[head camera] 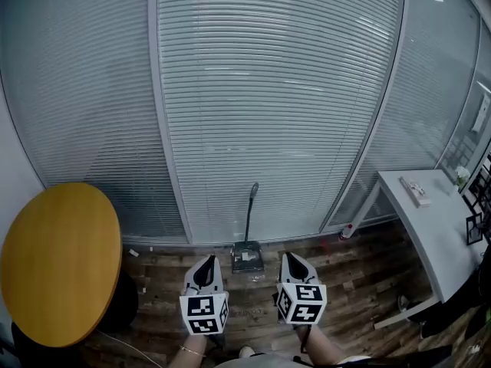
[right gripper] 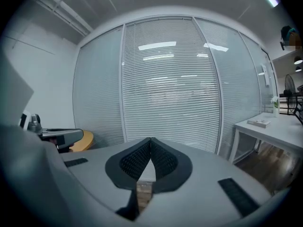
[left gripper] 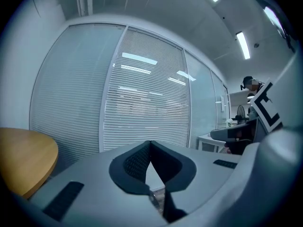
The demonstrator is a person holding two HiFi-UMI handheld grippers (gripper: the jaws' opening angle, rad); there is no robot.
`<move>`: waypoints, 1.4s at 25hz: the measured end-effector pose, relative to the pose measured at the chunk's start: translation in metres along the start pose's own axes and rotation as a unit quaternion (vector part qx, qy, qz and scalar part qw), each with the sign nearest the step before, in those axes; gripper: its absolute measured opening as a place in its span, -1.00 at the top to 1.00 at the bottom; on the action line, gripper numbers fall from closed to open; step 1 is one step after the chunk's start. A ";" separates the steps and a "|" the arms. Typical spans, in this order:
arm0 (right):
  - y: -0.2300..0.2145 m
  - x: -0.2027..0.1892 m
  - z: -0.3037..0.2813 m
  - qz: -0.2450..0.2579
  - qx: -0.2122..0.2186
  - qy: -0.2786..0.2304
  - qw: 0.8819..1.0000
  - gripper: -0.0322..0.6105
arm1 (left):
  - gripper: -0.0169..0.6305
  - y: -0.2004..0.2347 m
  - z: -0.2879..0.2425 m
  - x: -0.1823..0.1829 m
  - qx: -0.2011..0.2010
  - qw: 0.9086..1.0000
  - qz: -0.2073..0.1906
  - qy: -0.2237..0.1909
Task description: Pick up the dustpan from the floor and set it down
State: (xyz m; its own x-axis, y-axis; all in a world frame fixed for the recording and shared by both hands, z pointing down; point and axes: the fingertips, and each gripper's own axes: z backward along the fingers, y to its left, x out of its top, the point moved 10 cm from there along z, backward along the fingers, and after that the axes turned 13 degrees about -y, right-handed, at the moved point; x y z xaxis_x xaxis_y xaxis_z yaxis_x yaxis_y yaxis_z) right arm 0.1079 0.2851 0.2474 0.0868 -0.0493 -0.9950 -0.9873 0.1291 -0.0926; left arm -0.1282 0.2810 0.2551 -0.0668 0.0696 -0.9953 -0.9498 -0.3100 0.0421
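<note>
The dustpan (head camera: 247, 257) is a dark grey pan standing on the wooden floor at the foot of the glass wall, its long handle (head camera: 250, 209) rising upright. My left gripper (head camera: 207, 261) hangs just left of the pan and my right gripper (head camera: 291, 257) just right of it, both short of it and not touching. In the left gripper view the left gripper (left gripper: 150, 144) has its jaws shut with nothing between them. The right gripper (right gripper: 150, 140) in its own view is also shut and empty. Neither gripper view shows the dustpan.
A glass wall with closed blinds (head camera: 268, 90) fills the front. A round yellow table (head camera: 57, 259) stands at the left and a white desk (head camera: 433, 225) at the right. Small scraps lie on the wooden floor (head camera: 360, 290) near the wall.
</note>
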 end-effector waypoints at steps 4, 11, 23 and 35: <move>-0.014 0.000 -0.027 0.000 0.006 -0.001 1.000 0.80 | 0.90 0.000 -0.027 -0.007 0.007 1.000 0.003 0.000; -0.032 0.007 -0.053 -0.007 0.006 0.010 1.000 0.80 | 0.90 0.002 -0.057 -0.003 0.007 1.000 -0.007 0.015; -0.046 -0.029 -0.088 -0.015 -0.010 0.047 0.999 0.80 | 0.89 0.008 -0.100 -0.044 -0.010 0.999 0.009 0.042; -0.042 -0.004 -0.206 0.007 -0.026 0.019 0.999 0.80 | 0.89 0.059 -0.227 -0.039 -0.043 0.999 0.018 0.008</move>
State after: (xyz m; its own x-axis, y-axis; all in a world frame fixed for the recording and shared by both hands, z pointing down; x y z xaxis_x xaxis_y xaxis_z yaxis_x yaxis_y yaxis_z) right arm 0.1216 0.0762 0.2629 0.0685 -0.0849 -0.9940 -0.9940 0.0788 -0.0752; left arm -0.1120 0.0453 0.2771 -0.0951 0.0414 -0.9946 -0.9167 -0.3932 0.0713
